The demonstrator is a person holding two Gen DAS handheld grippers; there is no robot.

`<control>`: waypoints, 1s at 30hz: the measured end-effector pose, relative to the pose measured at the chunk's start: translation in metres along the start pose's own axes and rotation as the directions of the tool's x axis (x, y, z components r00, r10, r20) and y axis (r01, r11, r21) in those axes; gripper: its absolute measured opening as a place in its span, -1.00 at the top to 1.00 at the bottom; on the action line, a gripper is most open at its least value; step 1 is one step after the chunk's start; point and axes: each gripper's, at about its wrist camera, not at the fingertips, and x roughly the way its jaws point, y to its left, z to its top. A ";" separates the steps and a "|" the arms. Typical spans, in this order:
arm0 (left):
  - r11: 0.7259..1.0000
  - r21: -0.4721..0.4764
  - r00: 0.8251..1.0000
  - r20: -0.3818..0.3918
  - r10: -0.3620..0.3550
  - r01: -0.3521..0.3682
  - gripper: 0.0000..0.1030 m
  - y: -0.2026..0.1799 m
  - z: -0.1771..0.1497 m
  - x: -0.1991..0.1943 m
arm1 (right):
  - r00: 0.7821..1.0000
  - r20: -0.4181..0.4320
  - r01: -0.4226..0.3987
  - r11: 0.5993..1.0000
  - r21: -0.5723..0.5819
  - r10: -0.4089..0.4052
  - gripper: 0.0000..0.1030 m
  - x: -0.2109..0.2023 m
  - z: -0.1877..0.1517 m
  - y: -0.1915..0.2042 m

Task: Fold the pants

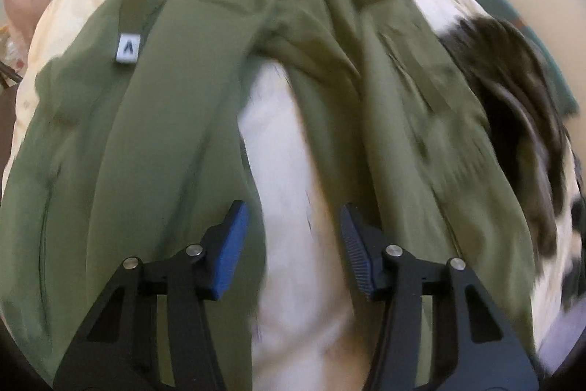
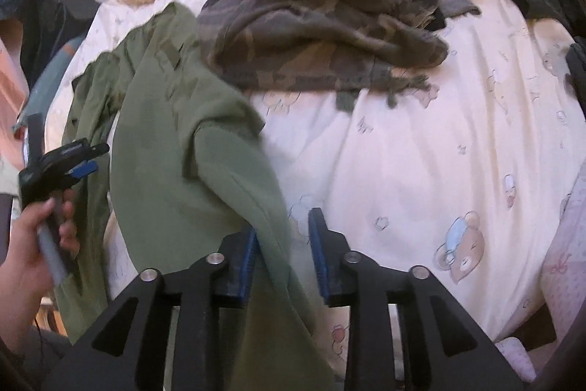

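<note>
Only the left wrist view shows both legs of the green pants, the left gripper spread and empty over them. Only the right wrist view shows the camouflage pile at upper centre; the right gripper stands spread, a pant leg lying loose between its jaws.

The matt olive-green cloth pants lie on a smooth cream printed cotton-like bedsheet beside a rougher camouflage-patterned fabric heap, while the matt black plastic gripper fingers carry shiny metal pins.
</note>
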 end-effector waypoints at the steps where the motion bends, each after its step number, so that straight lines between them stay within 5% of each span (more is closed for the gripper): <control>1: 1.000 -0.009 1.000 0.000 -0.002 0.002 0.06 0.001 0.009 0.006 | 1.000 0.012 0.014 1.000 0.009 -0.015 -0.06 -0.002 0.002 -0.002; 8: 0.999 -0.024 0.999 0.005 0.032 -0.032 0.06 -0.004 0.069 0.047 | 0.997 0.038 0.062 0.998 0.007 -0.062 -0.13 -0.004 0.012 -0.003; 9: 0.999 -0.043 1.000 0.002 0.016 -0.016 0.06 -0.005 0.077 0.053 | 0.998 0.021 0.055 0.998 0.000 -0.055 -0.28 -0.002 0.011 -0.002; 10: 0.998 -0.055 1.000 0.001 0.006 -0.006 0.06 -0.005 0.082 0.056 | 0.999 -0.040 0.016 1.000 -0.003 -0.016 -0.56 0.004 0.009 0.000; 12: 0.998 -0.066 1.000 0.011 -0.007 0.008 0.05 -0.008 0.095 0.063 | 0.976 -0.193 -0.105 0.994 0.005 0.104 -0.62 0.020 -0.001 0.005; 13: 0.998 -0.066 1.000 0.016 -0.010 0.011 0.03 -0.009 0.099 0.064 | 0.972 -0.215 -0.097 0.995 -0.013 0.092 -0.62 0.021 -0.004 0.010; 16: 0.998 -0.066 0.999 0.029 -0.024 0.025 0.03 -0.013 0.112 0.068 | 0.988 -0.144 -0.070 0.987 -0.143 0.049 -0.62 -0.002 -0.007 0.031; 19: 0.998 -0.055 1.000 0.021 -0.006 0.007 0.03 -0.018 0.121 0.076 | 0.988 0.004 -0.153 0.976 -0.154 0.155 -0.66 -0.037 0.000 0.039; 21: 0.999 -0.042 1.000 0.008 0.007 -0.006 0.22 -0.023 0.125 0.085 | 0.974 0.042 -0.216 0.968 -0.124 0.223 -0.73 -0.040 0.008 0.038; 23: 0.999 -0.019 0.999 -0.023 0.041 -0.041 0.92 -0.027 0.129 0.097 | 0.984 0.025 -0.175 0.980 -0.091 0.178 -0.73 -0.026 0.015 0.038; 30: 0.986 0.090 0.989 0.059 0.138 -0.143 1.00 -0.020 0.133 0.057 | 0.988 0.020 -0.150 0.988 -0.044 0.151 -0.73 -0.013 0.014 0.026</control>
